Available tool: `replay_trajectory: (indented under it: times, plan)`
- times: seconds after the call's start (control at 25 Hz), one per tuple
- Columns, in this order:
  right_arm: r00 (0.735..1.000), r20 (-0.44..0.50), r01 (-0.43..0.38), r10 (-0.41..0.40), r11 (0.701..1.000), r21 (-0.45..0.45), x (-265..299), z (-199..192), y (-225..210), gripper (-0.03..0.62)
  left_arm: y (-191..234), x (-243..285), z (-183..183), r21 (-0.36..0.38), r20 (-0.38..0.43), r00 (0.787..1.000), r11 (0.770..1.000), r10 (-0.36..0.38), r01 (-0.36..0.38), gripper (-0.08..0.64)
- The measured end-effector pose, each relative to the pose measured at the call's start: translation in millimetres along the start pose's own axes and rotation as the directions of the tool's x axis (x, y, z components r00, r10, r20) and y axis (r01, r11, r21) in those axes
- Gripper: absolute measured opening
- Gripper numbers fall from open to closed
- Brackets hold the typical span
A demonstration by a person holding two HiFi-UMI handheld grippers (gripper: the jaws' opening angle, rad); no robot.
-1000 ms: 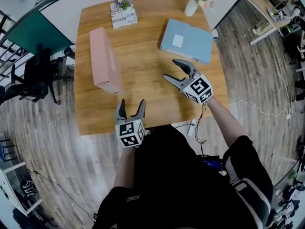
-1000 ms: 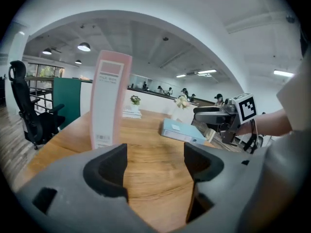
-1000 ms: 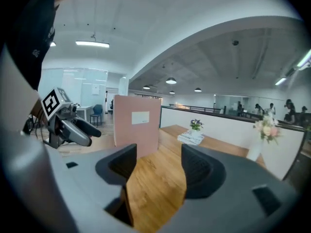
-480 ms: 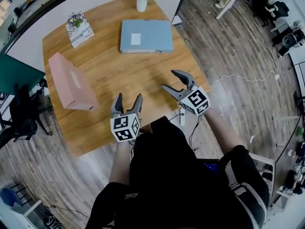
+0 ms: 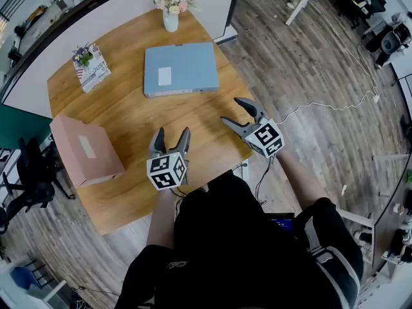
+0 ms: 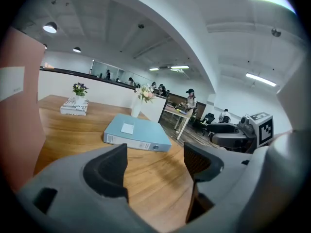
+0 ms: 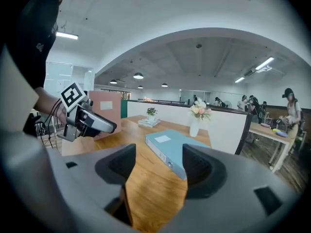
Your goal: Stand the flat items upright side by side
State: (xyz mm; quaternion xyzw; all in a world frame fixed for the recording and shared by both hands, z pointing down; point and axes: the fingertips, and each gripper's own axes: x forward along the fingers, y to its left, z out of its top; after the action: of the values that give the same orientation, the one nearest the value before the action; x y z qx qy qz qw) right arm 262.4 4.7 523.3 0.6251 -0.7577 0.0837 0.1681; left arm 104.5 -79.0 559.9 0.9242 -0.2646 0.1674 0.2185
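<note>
At the left edge of the wooden table [image 5: 132,118] the pink box file [image 5: 87,150] already stands upright on its narrow side, white label showing, well apart from everything else. Next comes the left gripper [image 5: 170,136], jaws spread wide with only bare tabletop between them; it points up the table, and the blue binder [image 5: 180,69] lies ahead of it and slightly to its right, not yet reached. That binder is the item left to raise: it rests flat on its broad cover in the middle of the table, long axis running across from left to right, spine with label and finger hole turned toward the person. Furthest right, the right gripper [image 5: 233,111] hovers near the table's near right corner, jaws apart and just opened a little wider, nothing in them; the binder's right end lies ahead and to its left. By my reading the right gripper is nearer that end, the left one nearer the spine, so lifting the far edge likely needs both
</note>
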Motion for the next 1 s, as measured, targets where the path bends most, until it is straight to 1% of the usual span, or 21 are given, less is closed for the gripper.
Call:
replay_trajectory:
  times: [0.24,0.36,0.48,0.56,0.64,0.76,0.8,0.92,1.0]
  plan:
    - [0.996,-0.032,-0.088,0.087,0.995,-0.038,35,-3,-70,0.324,-5,64,10,-0.102,-0.040,0.998,0.994,0.044,-0.048,0.373]
    - [0.989,-0.052,-0.144,0.141,0.987,-0.064,55,-6,-96,0.327,-5,88,12,-0.167,-0.057,0.996,0.983,0.070,-0.078,0.373]
    - [0.973,-0.088,-0.219,0.212,0.972,-0.082,80,-14,-112,0.333,-1,110,10,-0.225,-0.073,0.993,0.969,0.091,-0.105,0.373]
    - [0.959,-0.116,-0.271,0.259,0.957,-0.102,101,-22,-122,0.333,2,123,8,-0.277,-0.080,0.992,0.953,0.101,-0.119,0.373]
    - [0.939,-0.152,-0.328,0.308,0.935,-0.135,123,-27,-130,0.336,5,136,7,-0.320,-0.085,0.990,0.938,0.112,-0.133,0.371]
    - [0.905,-0.208,-0.405,0.370,0.900,-0.162,158,-28,-145,0.344,8,158,4,-0.350,-0.115,0.986,0.924,0.125,-0.157,0.373]
    - [0.895,-0.224,-0.426,0.387,0.890,-0.165,171,-27,-150,0.345,10,166,2,-0.367,-0.128,0.983,0.915,0.129,-0.168,0.373]
    - [0.867,-0.265,-0.475,0.423,0.862,-0.176,211,-26,-160,0.348,21,182,-7,-0.430,-0.162,0.974,0.877,0.161,-0.217,0.373]
    - [0.847,-0.303,-0.504,0.437,0.841,-0.196,236,-29,-162,0.354,29,191,-10,-0.453,-0.183,0.966,0.856,0.185,-0.250,0.373]
